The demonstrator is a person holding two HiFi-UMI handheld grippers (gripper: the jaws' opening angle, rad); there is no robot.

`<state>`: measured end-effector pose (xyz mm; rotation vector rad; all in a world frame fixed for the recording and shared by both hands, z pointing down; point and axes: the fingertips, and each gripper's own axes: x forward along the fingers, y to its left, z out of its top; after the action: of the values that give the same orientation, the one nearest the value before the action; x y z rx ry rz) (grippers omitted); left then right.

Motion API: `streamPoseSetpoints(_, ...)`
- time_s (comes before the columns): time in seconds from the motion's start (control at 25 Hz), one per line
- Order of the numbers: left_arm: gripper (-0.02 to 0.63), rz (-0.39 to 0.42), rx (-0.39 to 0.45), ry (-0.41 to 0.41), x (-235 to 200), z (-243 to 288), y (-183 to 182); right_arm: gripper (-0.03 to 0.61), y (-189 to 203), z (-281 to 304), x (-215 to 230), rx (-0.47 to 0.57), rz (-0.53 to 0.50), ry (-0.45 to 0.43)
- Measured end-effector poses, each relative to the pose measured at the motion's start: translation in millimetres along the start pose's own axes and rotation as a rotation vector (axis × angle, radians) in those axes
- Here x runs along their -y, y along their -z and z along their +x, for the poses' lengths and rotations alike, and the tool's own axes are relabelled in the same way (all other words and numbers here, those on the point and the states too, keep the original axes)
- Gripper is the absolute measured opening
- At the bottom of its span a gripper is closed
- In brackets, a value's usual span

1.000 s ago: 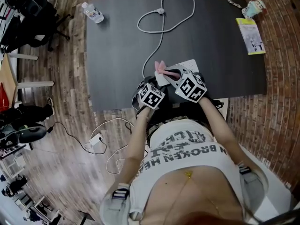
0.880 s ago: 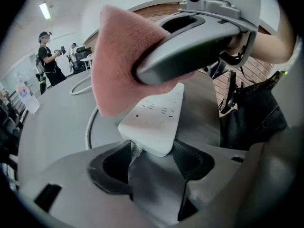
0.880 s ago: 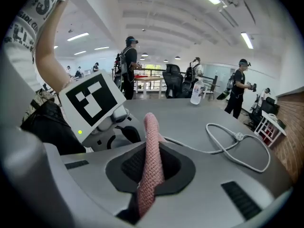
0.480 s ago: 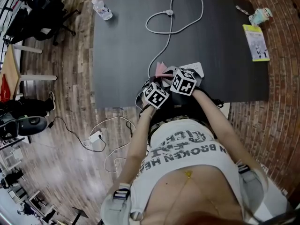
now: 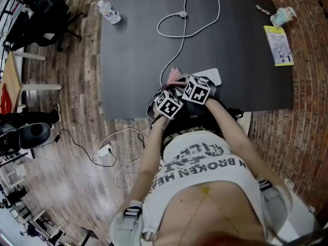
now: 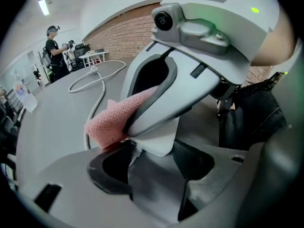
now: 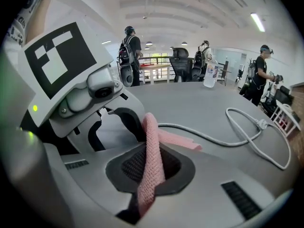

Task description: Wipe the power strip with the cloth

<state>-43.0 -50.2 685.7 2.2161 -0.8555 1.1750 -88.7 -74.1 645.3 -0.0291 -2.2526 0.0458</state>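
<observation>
Table point(image 5: 133, 60) of dark grey bears the white power strip point(image 5: 210, 76) at its near edge (its cord point(image 5: 180, 37) loops away). The left gripper point(image 6: 153, 161) clamps the strip's cord end. The right gripper point(image 7: 151, 172), just beside it, pinches the pink cloth point(image 7: 153, 141).

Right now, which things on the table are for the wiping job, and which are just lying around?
For the job:
- pink cloth, pinched in the right claw
- white power strip with its cable, its end in the left claw

Just lying about:
- water bottle
- yellow booklet
- small pale thing beside it, too small to tell
</observation>
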Motion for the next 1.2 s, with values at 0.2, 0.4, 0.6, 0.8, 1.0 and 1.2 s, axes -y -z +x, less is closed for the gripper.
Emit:
streamPoseSetpoints(0.2,0.259,-0.001,-0.001,0.002,-3,-1,1,0.017,-1,1,0,0.007,-0.026,0.022)
streamPoseSetpoints(0.4,0.261,-0.002,-0.005,0.005,-1,-1,0,0.017,2,-2,2,-0.005,-0.025,0.03)
streamPoseSetpoints(0.6,0.261,-0.002,-0.007,0.007,-2,-1,1,0.017,9,-8,7,-0.011,-0.014,0.033)
streamPoseSetpoints(0.8,0.261,0.0,-0.011,0.01,-1,0,0,0.017,18,-14,11,-0.019,-0.001,0.039)
streamPoseSetpoints(1.0,0.261,-0.002,-0.011,0.013,-2,0,1,0.017,21,-16,13,-0.025,-0.004,0.045)
streamPoseSetpoints(1.2,0.261,0.0,-0.013,0.014,-1,1,0,0.017,28,-22,16,-0.027,-0.005,0.064)
